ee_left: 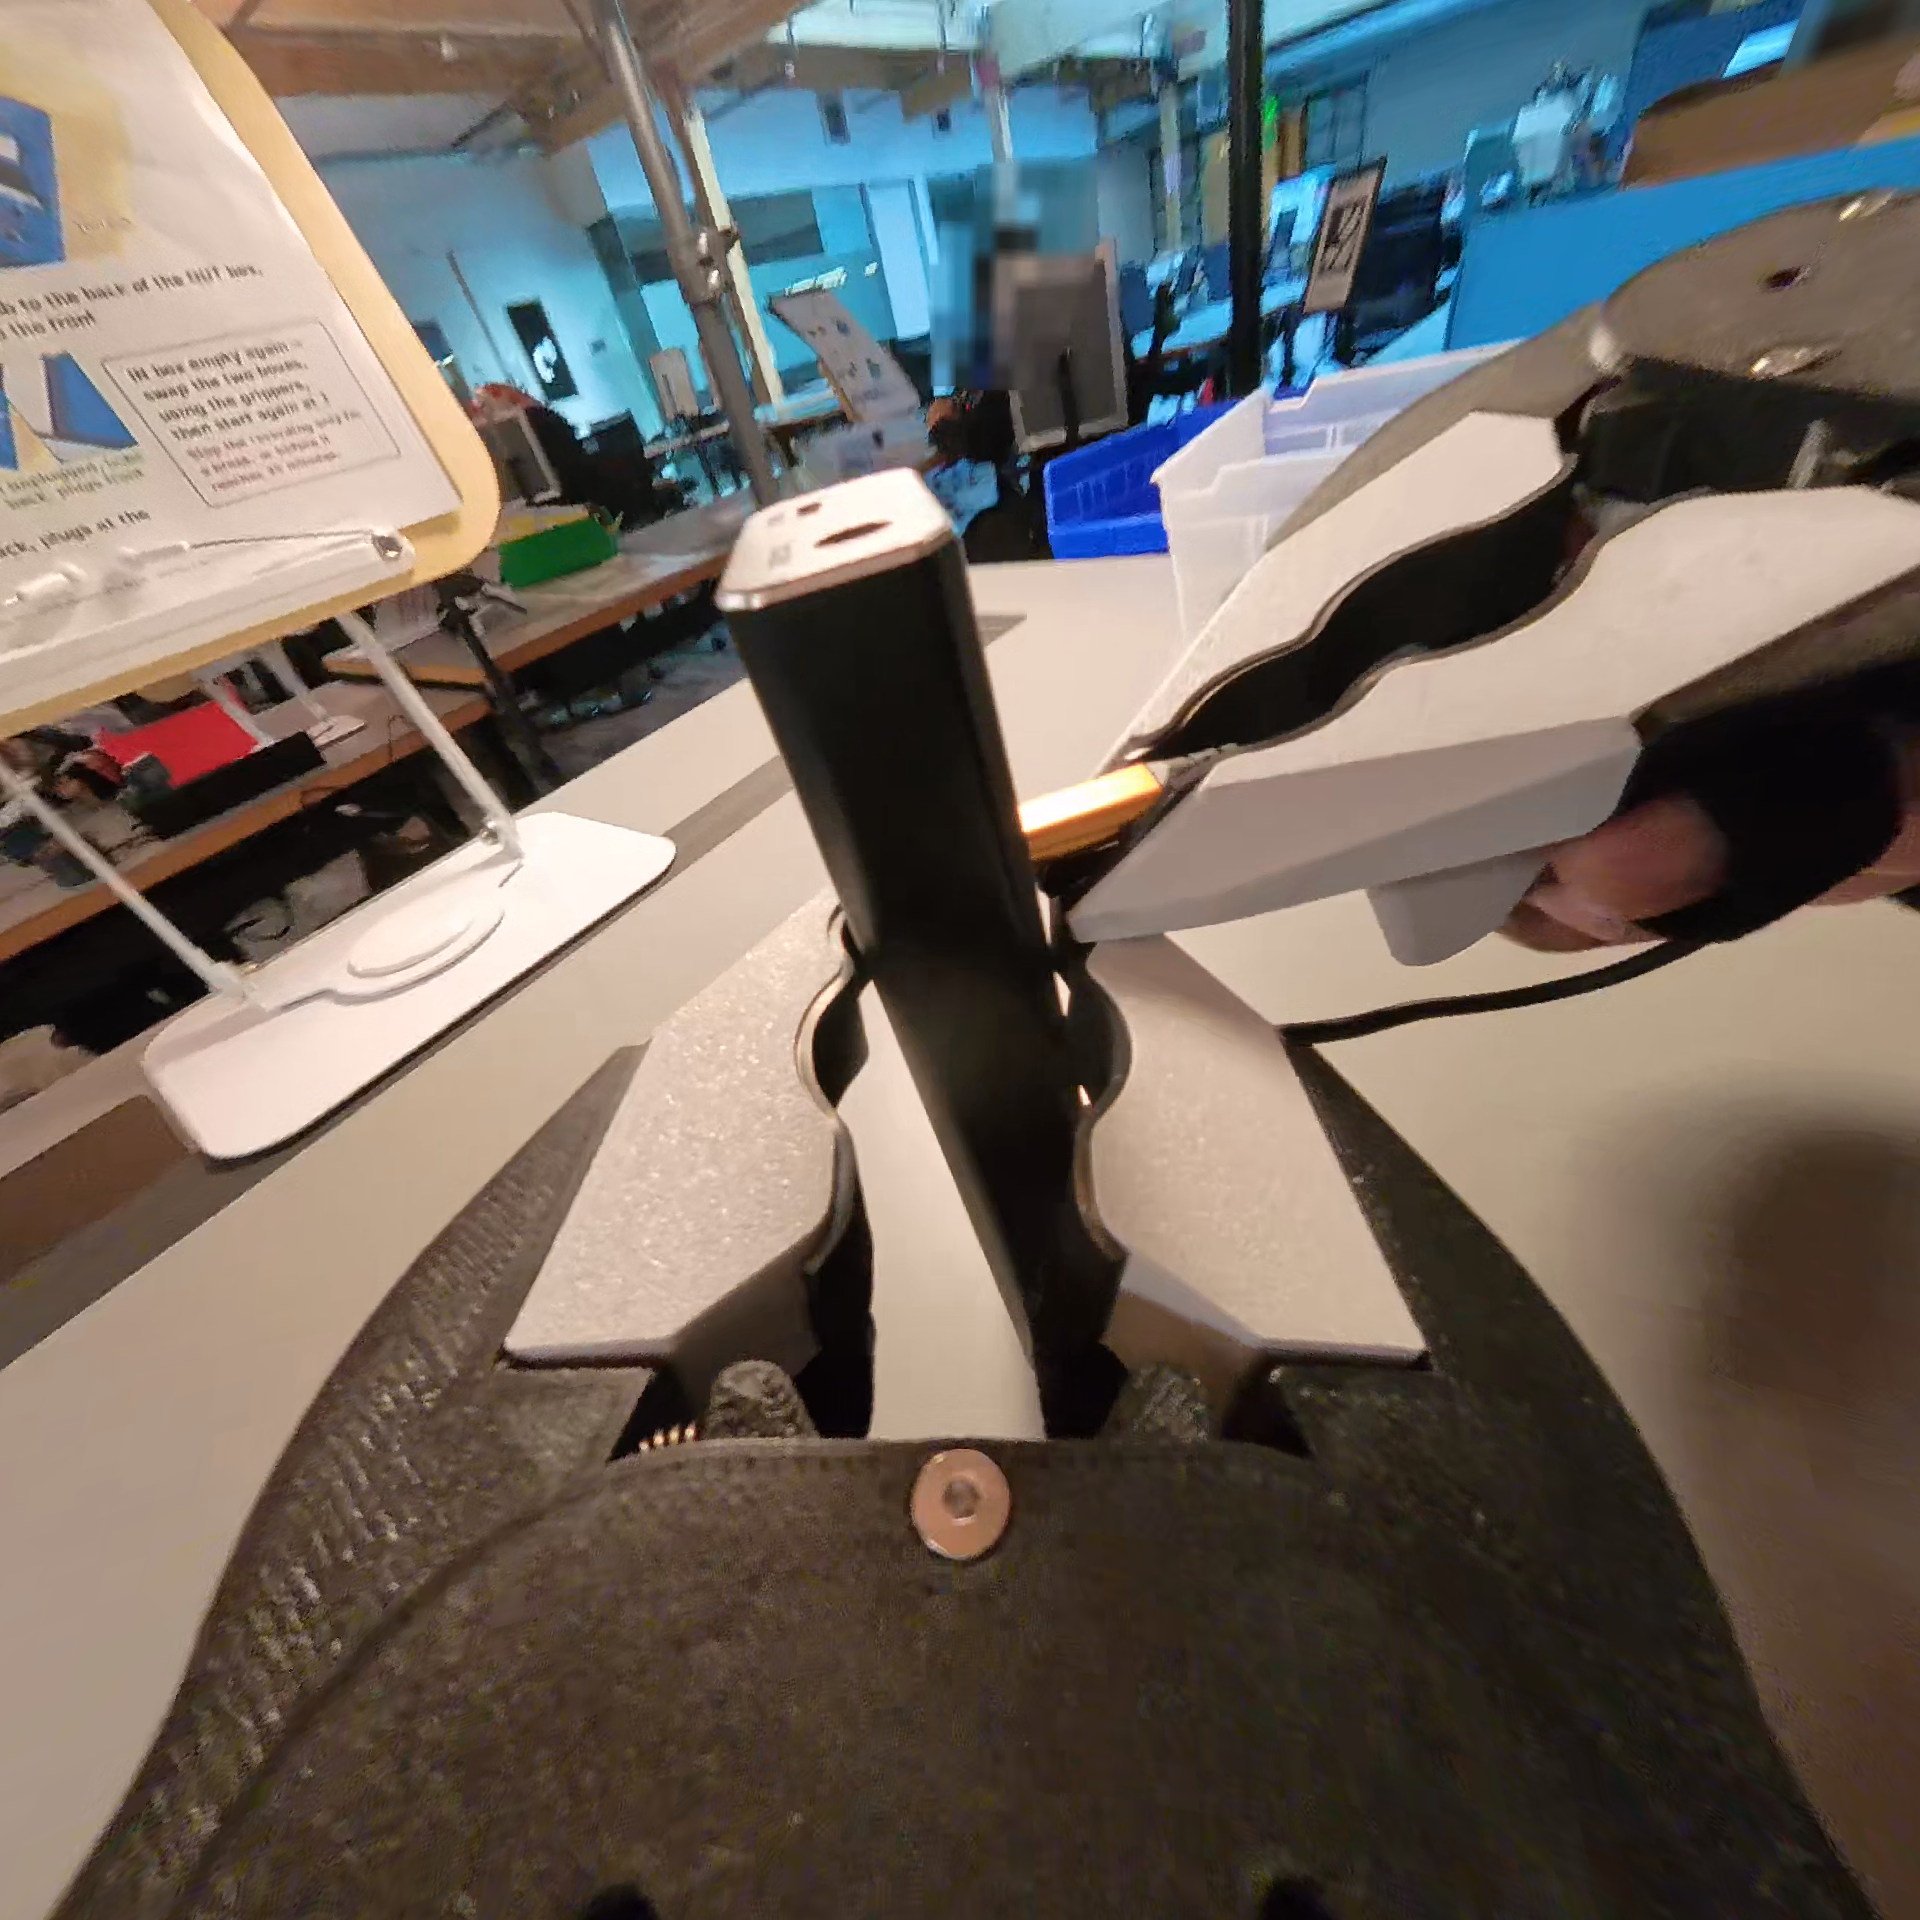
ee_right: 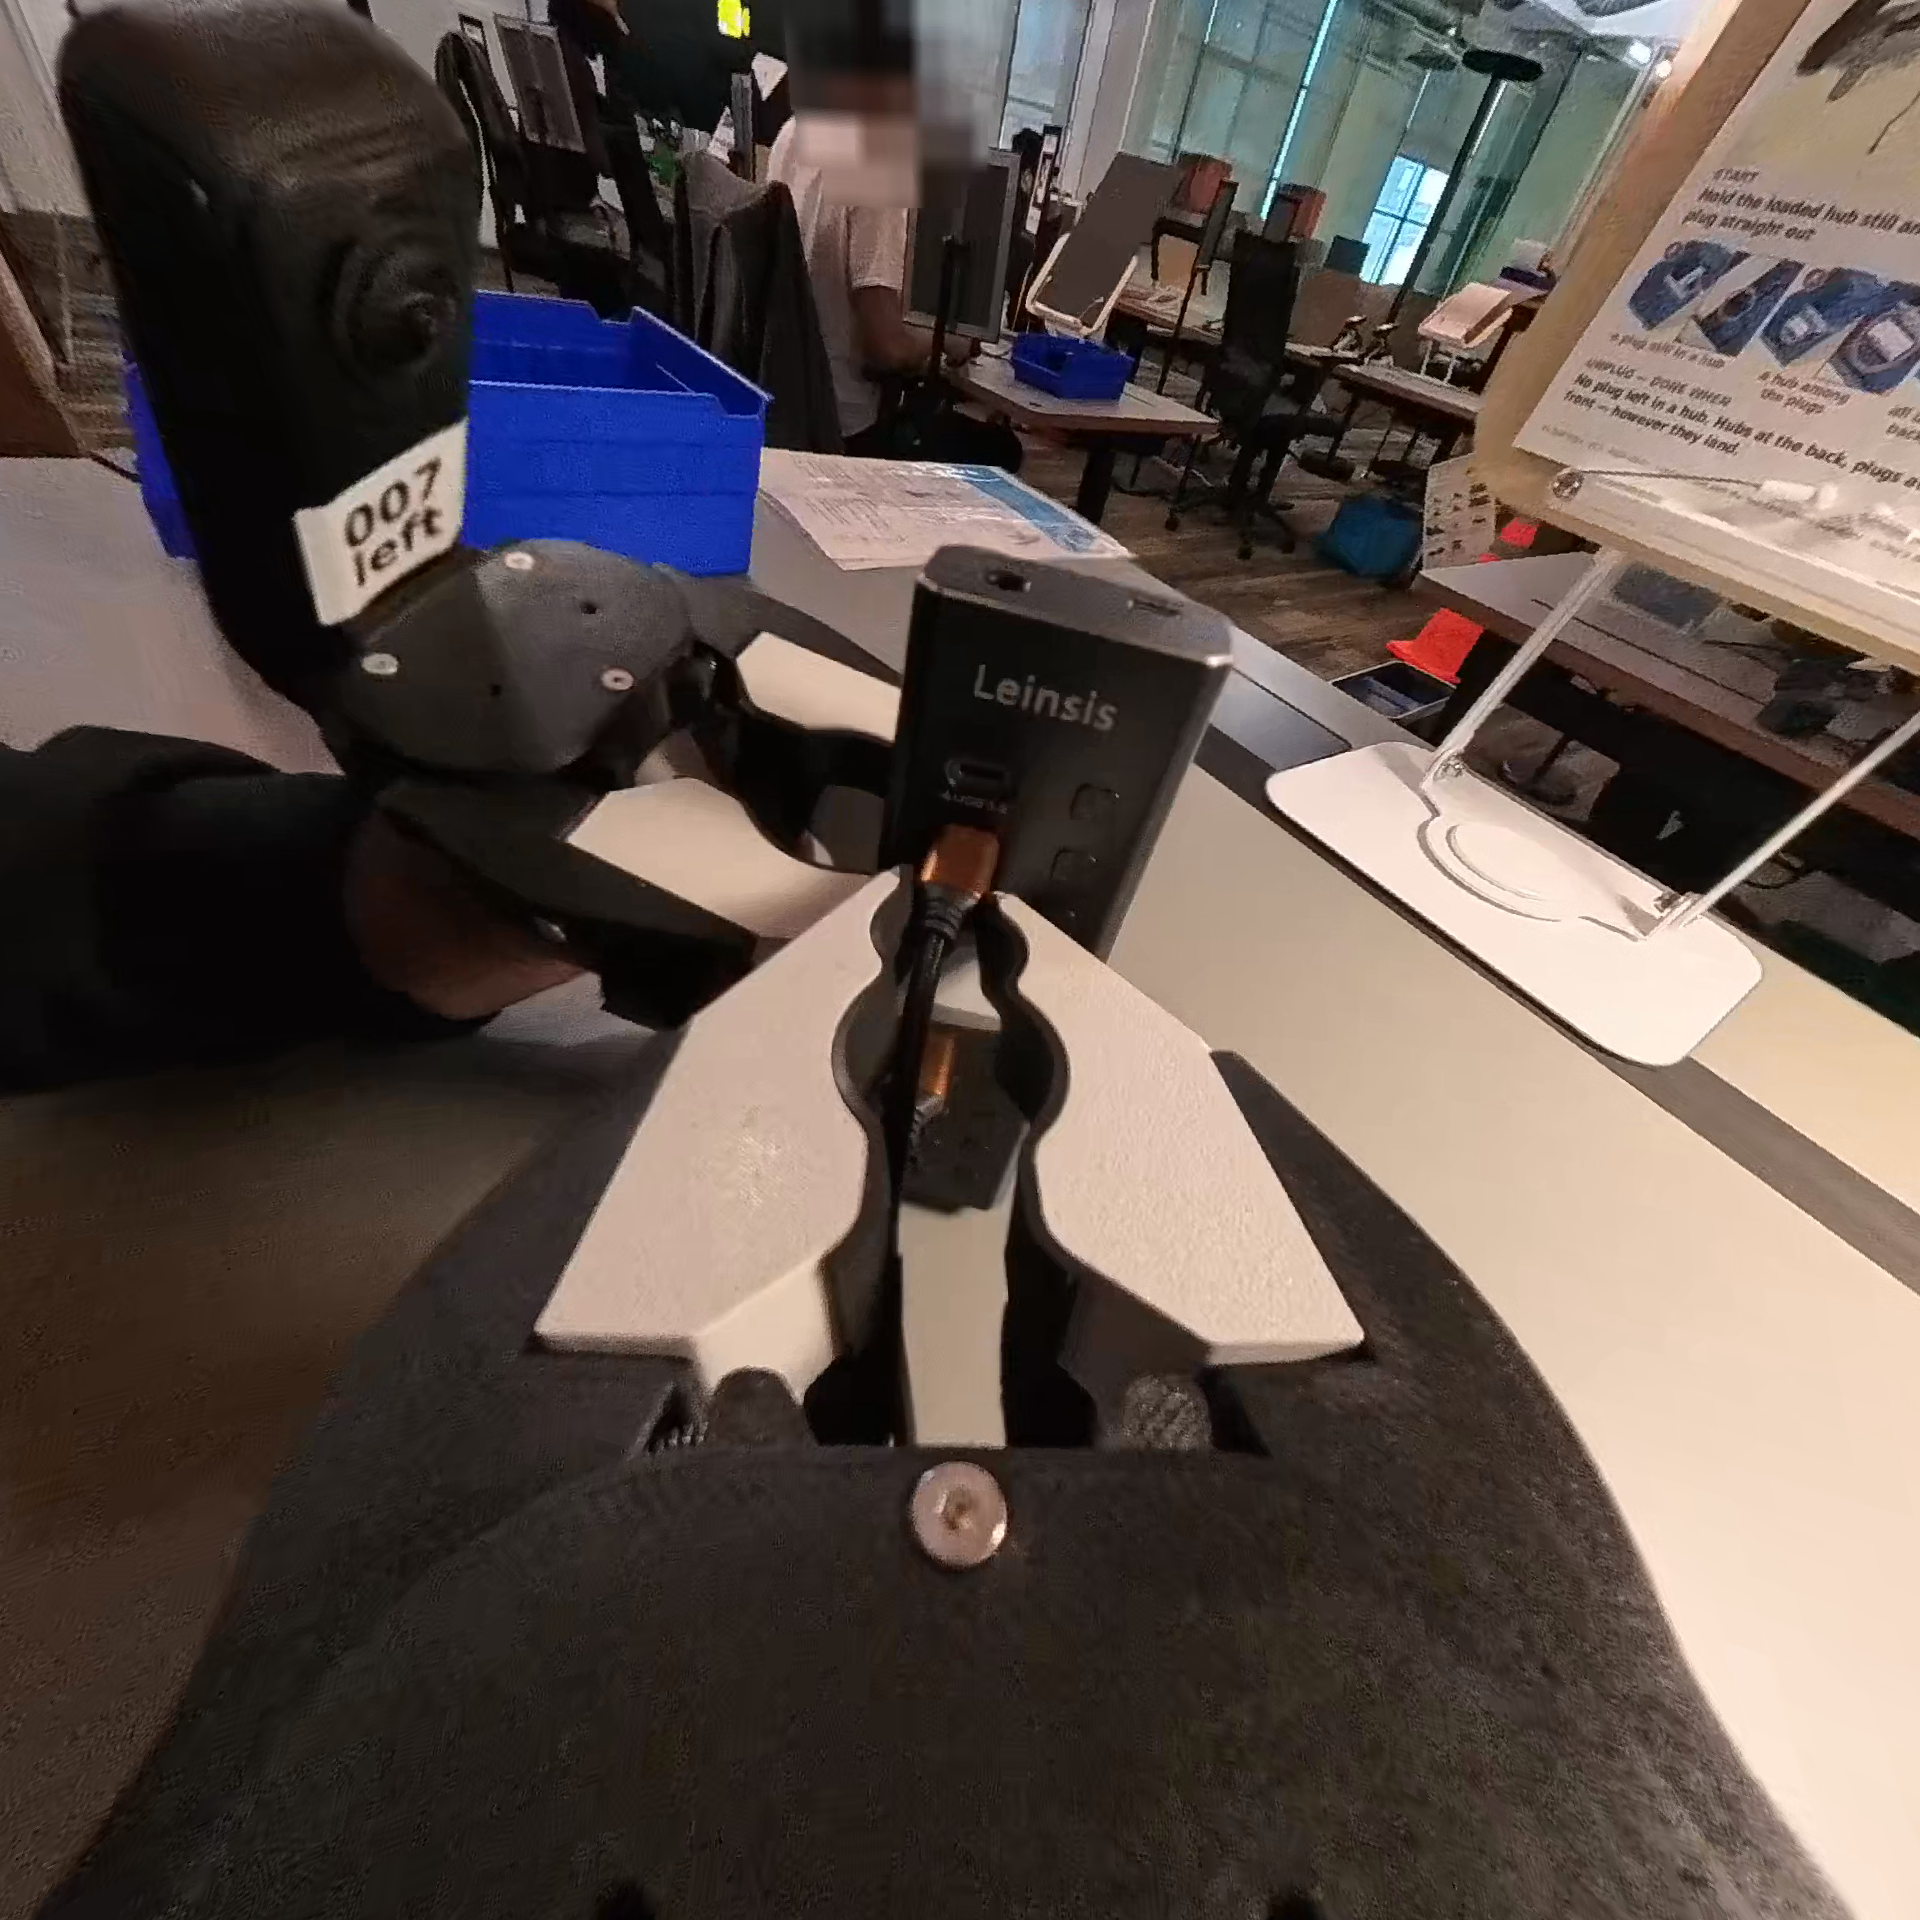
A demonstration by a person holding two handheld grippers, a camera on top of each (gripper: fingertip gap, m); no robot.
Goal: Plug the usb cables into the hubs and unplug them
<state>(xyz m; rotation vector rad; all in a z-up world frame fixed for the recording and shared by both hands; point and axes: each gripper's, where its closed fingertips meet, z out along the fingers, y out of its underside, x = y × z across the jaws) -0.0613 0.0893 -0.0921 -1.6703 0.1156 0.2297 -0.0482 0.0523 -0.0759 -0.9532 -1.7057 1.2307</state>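
Left wrist view: left gripper [ee_left: 961, 997], pale textured jaws clamped on a slim, matte-black hub [ee_left: 894, 748] upright above the grey bench [ee_left: 312, 1299]; right gripper [ee_right: 951, 914] pinches the copper-toned plug [ee_right: 961, 862] seated in it.

One hub [ee_right: 1049, 748], one cable [ee_right: 925, 987], two tongs [ee_left: 961, 997] [ee_right: 940, 935].

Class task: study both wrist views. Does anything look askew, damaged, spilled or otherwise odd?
Nothing stands out. The left tongs grip the black hub upright, the right tongs hold the orange plug at its port, and the table shows no spill.
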